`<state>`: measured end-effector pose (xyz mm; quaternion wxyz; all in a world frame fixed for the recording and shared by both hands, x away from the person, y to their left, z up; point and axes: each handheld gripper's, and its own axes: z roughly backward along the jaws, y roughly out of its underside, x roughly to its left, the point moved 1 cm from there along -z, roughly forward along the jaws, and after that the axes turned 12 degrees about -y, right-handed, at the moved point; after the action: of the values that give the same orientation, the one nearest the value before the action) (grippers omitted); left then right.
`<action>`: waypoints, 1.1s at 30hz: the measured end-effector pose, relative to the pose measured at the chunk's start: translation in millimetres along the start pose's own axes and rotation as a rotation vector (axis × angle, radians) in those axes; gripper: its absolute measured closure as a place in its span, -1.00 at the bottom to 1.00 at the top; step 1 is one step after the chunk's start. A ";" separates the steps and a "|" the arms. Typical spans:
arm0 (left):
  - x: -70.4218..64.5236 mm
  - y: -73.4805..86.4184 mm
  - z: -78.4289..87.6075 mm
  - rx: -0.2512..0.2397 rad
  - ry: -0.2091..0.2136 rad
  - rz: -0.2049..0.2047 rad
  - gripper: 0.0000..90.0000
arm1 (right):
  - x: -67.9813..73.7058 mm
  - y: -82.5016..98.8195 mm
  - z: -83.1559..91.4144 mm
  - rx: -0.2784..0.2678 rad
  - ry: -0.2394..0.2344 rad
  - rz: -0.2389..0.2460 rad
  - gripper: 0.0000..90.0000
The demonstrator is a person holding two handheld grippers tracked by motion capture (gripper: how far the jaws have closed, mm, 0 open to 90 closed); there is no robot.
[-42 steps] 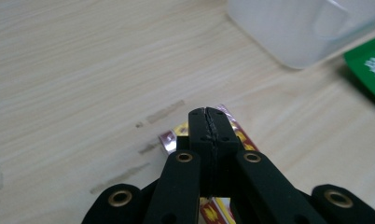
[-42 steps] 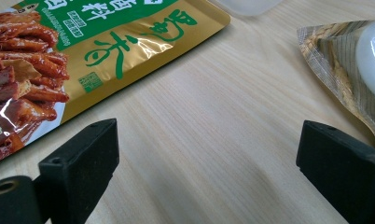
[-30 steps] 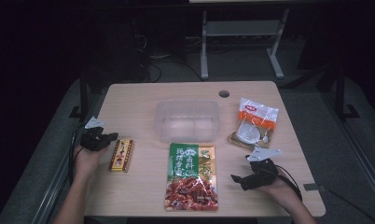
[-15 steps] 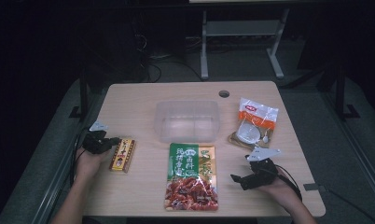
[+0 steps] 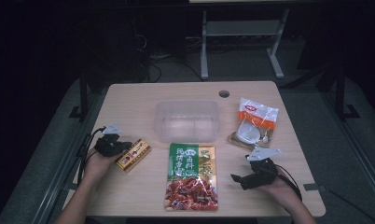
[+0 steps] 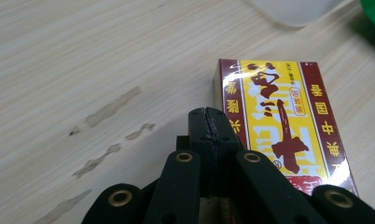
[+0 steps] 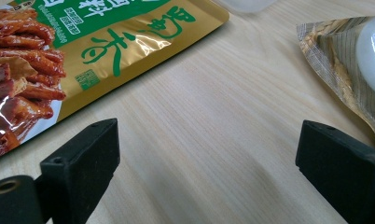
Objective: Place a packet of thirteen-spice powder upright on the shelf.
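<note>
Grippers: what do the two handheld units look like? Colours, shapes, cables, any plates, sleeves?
Both are black. The left gripper has flat-tipped jaws on linkage arms with brass-coloured pivot rings. The right gripper has blocky black jaw pads. In the high view each carries a grey three-cornered plate on top and trails a black cable. Forearms are bare, no sleeves visible.
</note>
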<state>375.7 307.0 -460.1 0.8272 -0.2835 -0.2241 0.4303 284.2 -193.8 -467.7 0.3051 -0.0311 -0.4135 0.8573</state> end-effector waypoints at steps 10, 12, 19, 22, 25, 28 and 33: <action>-17.4 -4.9 -0.4 0.010 0.107 -0.053 0.99 | -0.3 0.2 0.3 -0.002 0.000 0.000 -0.86; -21.8 -5.8 -0.6 0.015 0.128 -0.072 0.99 | -0.2 0.2 0.3 -0.001 0.000 0.001 -0.86; -30.4 -10.2 4.3 0.001 0.153 -0.123 0.99 | -0.6 0.2 1.2 -0.005 0.001 0.005 -0.86; -28.4 -12.0 13.8 -0.023 0.167 -0.135 0.99 | -0.5 0.4 1.5 -0.004 0.000 0.004 -0.86; -31.3 -10.1 23.1 -0.035 0.218 -0.125 0.88 | -0.5 0.4 1.5 -0.006 0.000 0.002 -0.86; -33.7 -8.6 34.8 -0.045 0.226 -0.174 0.56 | -0.4 0.4 2.0 -0.006 -0.001 0.002 -0.86; -38.0 -7.0 42.7 -0.056 0.271 -0.200 -0.20 | -0.1 0.5 2.6 -0.006 -0.001 0.002 -0.86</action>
<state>333.5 283.6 -428.7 0.8802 -0.3382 -0.1497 0.2973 283.2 -195.9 -466.4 0.3041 -0.0321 -0.4160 0.8564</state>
